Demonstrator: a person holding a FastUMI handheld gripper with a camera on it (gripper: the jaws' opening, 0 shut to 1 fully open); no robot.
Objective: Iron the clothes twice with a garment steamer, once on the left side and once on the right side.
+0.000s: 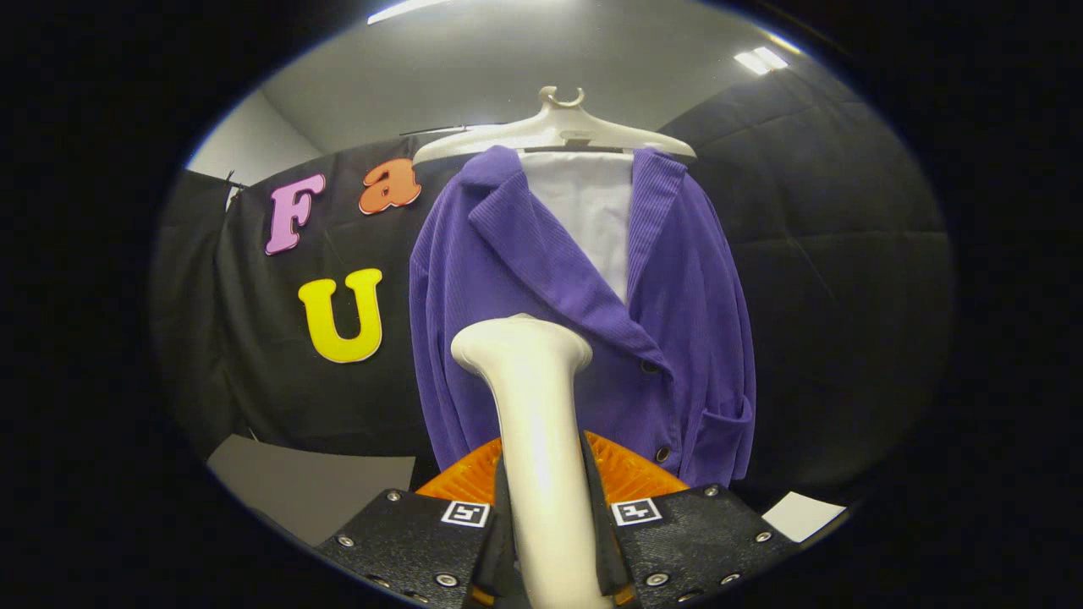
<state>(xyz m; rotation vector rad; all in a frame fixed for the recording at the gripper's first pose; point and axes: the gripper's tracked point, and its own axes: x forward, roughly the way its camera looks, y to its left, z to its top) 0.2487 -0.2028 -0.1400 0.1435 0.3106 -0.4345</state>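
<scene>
A purple corduroy jacket (pixel 508 279) hangs on a white hanger (pixel 554 127) in front of the black cloth wall, with a white inner layer (pixel 592 211) showing at the collar. My gripper (pixel 546 474) is shut on the handle of a cream garment steamer (pixel 537 423), which rises upright between my fingers. The steamer's head (pixel 520 342) points at the jacket's lower left front, below the lapel. Whether the head touches the cloth I cannot tell. Dark buttons (pixel 650 366) run down the jacket's front to the right of the steamer.
A grey board (pixel 305 486) lies low to the left of my fingers and a white sheet (pixel 804 514) low to the right. A patch pocket (pixel 719 440) sits on the jacket's lower right side. Ceiling lights (pixel 761 59) glow above.
</scene>
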